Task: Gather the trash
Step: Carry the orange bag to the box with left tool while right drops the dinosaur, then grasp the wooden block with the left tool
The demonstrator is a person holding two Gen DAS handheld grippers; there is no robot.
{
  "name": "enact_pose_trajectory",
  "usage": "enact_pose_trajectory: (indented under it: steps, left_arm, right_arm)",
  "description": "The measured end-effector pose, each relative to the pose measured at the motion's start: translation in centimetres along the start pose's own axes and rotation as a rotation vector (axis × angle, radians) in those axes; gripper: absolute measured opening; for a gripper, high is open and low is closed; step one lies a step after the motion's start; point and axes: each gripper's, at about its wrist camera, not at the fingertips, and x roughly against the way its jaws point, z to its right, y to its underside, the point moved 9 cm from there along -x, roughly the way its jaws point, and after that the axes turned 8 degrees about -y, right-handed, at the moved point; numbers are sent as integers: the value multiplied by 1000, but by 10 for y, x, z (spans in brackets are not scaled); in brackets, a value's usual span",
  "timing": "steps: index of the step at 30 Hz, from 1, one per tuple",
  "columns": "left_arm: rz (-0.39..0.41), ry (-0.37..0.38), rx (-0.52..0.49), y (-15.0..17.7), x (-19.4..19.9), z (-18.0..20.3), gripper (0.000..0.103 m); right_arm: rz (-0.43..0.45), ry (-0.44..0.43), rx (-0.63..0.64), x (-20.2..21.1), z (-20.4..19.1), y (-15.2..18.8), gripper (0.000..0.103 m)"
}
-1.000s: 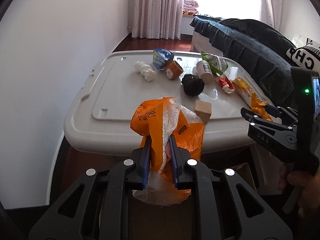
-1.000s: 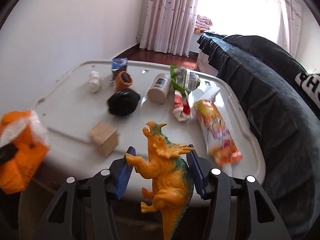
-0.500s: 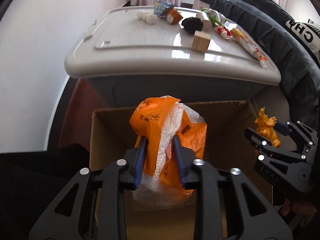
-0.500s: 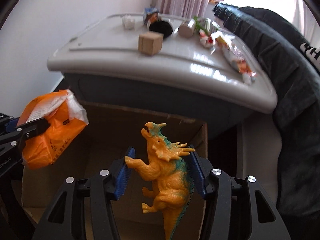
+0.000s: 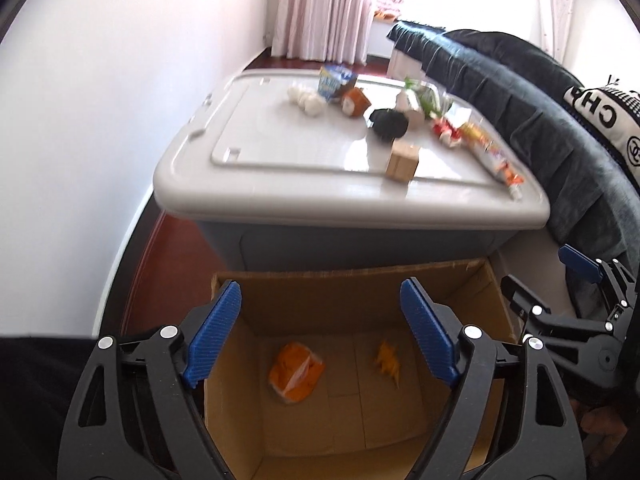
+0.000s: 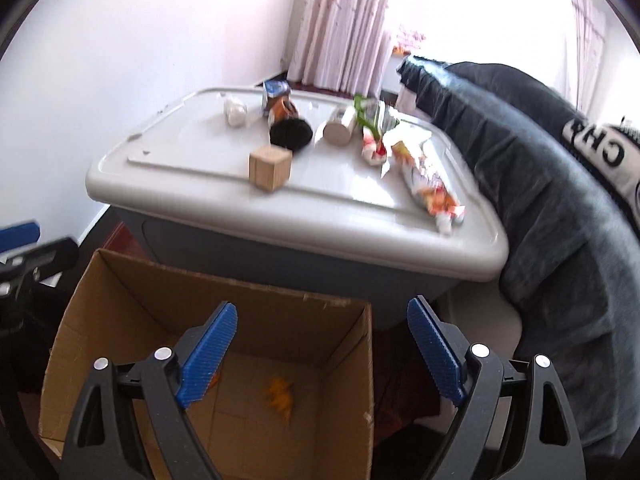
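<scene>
Both grippers hang over the open cardboard box. The left gripper and the right gripper each have fingers spreading apart with nothing between them. On the box floor lie the orange bag and what looks, through the blur, like the orange toy dinosaur. More trash waits on the grey bin lid: a wooden block and a snack wrapper. To finish the release well, the fingers should spread fully before lifting clear of the box walls.
</scene>
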Motion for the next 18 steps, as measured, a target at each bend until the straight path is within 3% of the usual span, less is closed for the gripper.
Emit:
enact_pose_trajectory:
  steps: [5,13,18]
  left_arm:
    - [57,50,-37,-36,-11,24,80]
    - [78,154,-90,-79,-71,89,80]
    - [54,120,-152,-91,-119,117,80]
  right_arm:
    - [58,56,13,9,17,-25,86]
    - [166,136,-109,30,86,-74,91]
    - [204,149,-150,31,116,-93,91]
